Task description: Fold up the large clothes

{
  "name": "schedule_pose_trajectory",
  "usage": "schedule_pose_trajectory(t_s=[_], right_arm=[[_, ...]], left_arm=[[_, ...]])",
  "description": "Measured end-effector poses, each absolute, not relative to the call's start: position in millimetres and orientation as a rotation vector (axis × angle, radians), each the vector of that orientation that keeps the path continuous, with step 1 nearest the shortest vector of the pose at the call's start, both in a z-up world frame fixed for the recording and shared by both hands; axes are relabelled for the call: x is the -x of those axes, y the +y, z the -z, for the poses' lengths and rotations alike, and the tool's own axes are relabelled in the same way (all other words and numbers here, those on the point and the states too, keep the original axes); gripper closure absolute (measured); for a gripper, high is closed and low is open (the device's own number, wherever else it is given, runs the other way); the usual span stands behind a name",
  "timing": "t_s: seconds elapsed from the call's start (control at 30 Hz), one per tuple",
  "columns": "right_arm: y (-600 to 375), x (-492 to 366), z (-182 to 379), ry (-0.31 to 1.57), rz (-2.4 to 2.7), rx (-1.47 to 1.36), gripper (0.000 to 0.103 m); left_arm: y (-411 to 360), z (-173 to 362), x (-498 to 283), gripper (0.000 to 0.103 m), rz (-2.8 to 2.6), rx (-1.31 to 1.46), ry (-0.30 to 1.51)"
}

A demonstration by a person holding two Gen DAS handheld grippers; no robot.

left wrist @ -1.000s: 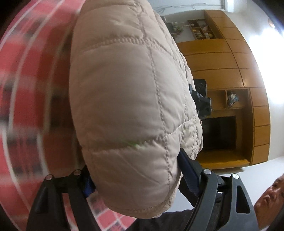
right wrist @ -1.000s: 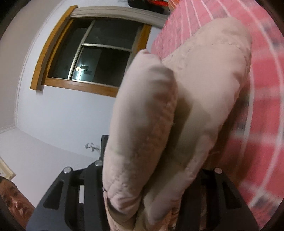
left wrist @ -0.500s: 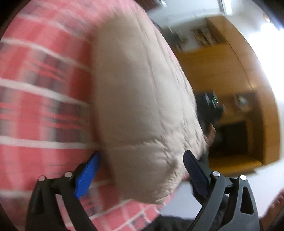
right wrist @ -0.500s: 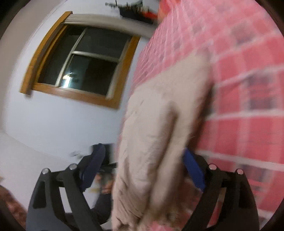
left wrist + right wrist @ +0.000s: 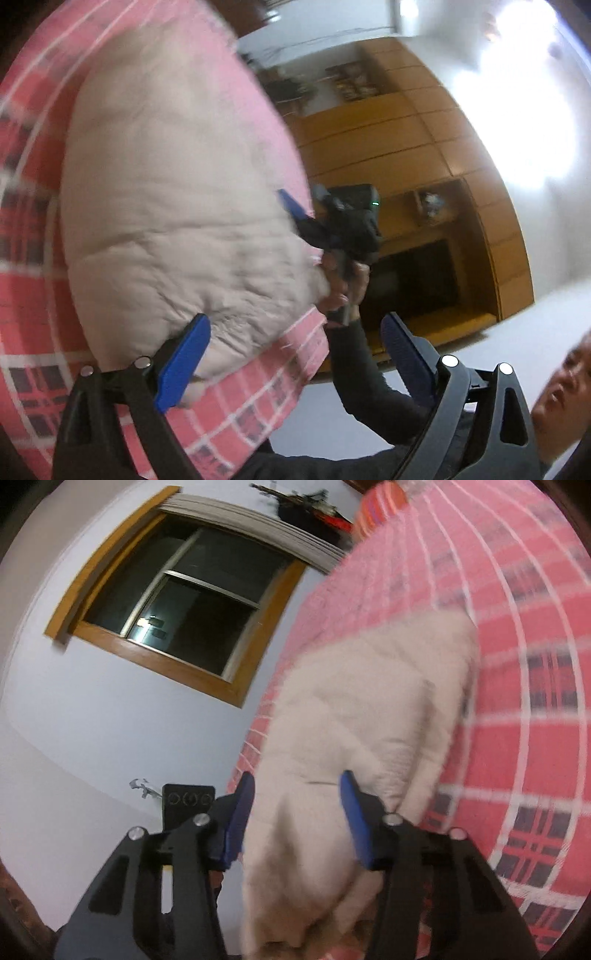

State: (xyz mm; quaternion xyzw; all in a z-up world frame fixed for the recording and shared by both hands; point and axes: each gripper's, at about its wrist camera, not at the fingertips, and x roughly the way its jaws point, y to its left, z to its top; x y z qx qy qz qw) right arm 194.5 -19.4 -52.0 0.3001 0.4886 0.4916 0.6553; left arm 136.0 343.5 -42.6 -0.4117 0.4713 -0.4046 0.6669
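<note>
Left gripper (image 5: 295, 354), low centre of the left wrist view: released, blue pads spread wide, the left pad just against the near edge of the beige quilted jacket (image 5: 177, 206), the right pad out over bare floor. A second ago clamped on that padding; half a second ago already opening. Right gripper (image 5: 297, 812), low centre of the right wrist view: likewise let go, pads parted to either side of the jacket's near fold (image 5: 354, 746), squeezing nothing, where a second ago shut on a thick bundle. Seen also from the left wrist view at frame centre, carried in the person's hand (image 5: 343, 284).

Meaning, as a judgement: fold laid down and dropped, jacket now a plump bundle resting on the red plaid bedspread (image 5: 33, 295); next likely a smoothing press or a fresh grip.

Bundle close to the near edge of the bed in both views, plaid fully clear beyond it to the right of the right wrist view. Open floor and wall on the near side for pulling both tools back.
</note>
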Motion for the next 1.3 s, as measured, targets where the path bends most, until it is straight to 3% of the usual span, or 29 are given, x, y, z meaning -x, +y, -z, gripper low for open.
schedule_pose_trajectory(t_s=[0.07,0.13,0.23,0.4,0.63,0.87,1.07,1.1,1.17,1.23,1.3], right_arm=[[-13.3,-198.1,63.0,1.131,-1.105,-0.696,0.064],[-14.7,-195.9,68.4,1.137,-1.106,-0.703,0.064],[-25.5,-189.0,43.8,1.081,-1.132,-0.722,0.062],[-28.7,-152.6,8.9,1.008,-1.287,-0.681,0.062],[-7.5,-134.2,59.7,1.148,-1.212,-0.639,0.066],[-28.5,-106.0,12.6,1.012,-1.261,-0.691,0.062],[-6.7,-99.3,40.2,1.095,-1.154,-0.575,0.061],[-7.2,-94.3,34.4,1.075,-1.143,-0.568,0.059],[-6.4,-75.7,14.1,1.017,-1.118,-0.536,0.042],[-8.4,-48.5,-12.4,0.928,-1.012,-0.435,0.007],[-6.8,-14.0,-38.3,0.805,-0.855,-0.294,0.005]], left_arm=[[345.2,46.0,-138.5,0.02,0.924,0.937,1.056],[346.1,42.9,-136.1,0.02,0.927,0.936,1.06],[356.9,25.9,-139.9,0.014,0.953,0.907,1.056],[386.6,-30.2,-174.5,0.009,0.947,0.906,0.851],[383.0,30.5,-250.6,0.009,0.851,0.963,0.992],[394.7,-15.1,-200.6,0.006,0.905,0.928,0.884],[369.0,16.1,-177.9,0.005,0.86,0.877,0.975],[372.0,12.5,-173.9,0.005,0.854,0.891,0.959],[380.1,-10.8,-150.3,0.004,0.802,0.877,0.884],[378.9,-39.9,-113.2,0.004,0.673,0.746,0.815],[364.8,-60.7,-69.0,0.004,0.456,0.498,0.797]])
